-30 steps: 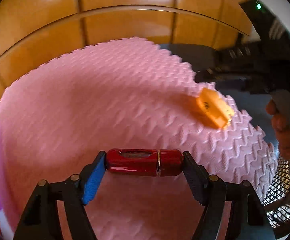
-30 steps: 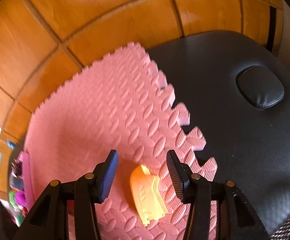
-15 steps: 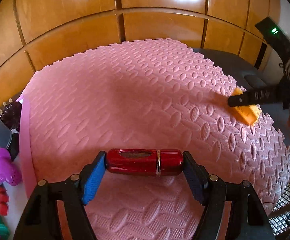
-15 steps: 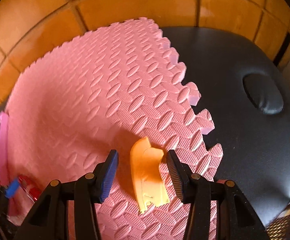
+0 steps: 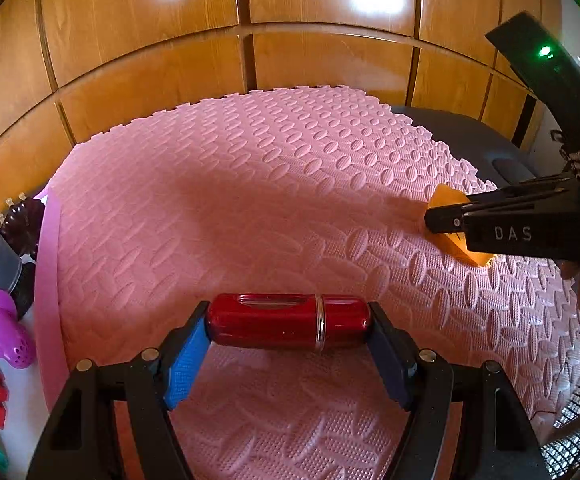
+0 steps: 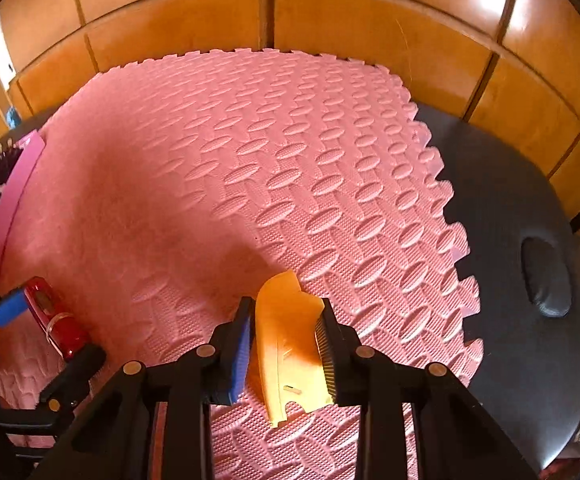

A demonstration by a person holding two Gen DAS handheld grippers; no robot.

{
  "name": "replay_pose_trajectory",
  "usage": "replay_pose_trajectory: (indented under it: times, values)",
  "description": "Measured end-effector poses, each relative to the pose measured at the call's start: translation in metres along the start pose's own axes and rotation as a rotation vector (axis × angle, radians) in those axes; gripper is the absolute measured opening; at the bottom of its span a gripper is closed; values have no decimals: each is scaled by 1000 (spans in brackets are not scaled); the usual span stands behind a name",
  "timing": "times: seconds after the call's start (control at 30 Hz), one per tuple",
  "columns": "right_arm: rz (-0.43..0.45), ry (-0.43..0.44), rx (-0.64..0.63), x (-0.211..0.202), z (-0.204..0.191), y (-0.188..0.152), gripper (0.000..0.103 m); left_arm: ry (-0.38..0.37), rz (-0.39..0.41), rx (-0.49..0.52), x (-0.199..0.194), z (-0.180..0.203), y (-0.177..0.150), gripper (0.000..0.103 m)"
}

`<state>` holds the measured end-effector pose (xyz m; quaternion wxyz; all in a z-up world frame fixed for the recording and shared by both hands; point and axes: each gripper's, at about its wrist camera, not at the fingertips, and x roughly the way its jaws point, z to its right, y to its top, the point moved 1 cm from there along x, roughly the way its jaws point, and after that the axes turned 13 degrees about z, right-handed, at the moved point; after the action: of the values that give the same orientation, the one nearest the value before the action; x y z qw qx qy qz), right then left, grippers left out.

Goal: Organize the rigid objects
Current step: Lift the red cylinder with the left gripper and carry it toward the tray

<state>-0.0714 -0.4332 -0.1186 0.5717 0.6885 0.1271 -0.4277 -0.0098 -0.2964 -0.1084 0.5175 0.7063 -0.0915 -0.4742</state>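
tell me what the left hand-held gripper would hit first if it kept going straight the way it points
Probably the pink embossed foam mat; nothing else shows ahead of the left hand-held gripper and its glossy red capsule-shaped case.

Right tongs (image 6: 286,336) clamp an orange plastic piece (image 6: 288,344), seemingly touching the pink mat (image 6: 250,184).

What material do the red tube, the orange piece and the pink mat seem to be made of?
Red tube: glossy lacquered metal or hard plastic; sharp reflections, silver ring.
Orange piece: thin hard plastic, smooth, slightly translucent with moulded edges.
Pink mat: soft foam, matte, with embossed ovals and jigsaw edges.
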Motion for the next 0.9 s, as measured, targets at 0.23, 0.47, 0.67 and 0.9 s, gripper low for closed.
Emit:
replay_pose_trajectory:
  times: [0.23, 0.47, 0.67, 0.9]
  values:
    - [15, -6, -21, -2, -4, -2, 31, 4, 4, -1, -1, 1, 0, 75]
    - [52, -56, -137, -7, -18, -6, 29, 6, 7, -4, -1, 0, -1, 74]
    - [34, -31, -74, -4, -9, -4, 30, 6, 8, -3, -1, 0, -1, 74]
    - [58, -58, -147, -6, -17, -6, 29, 10, 6, -10, -2, -2, 0, 74]
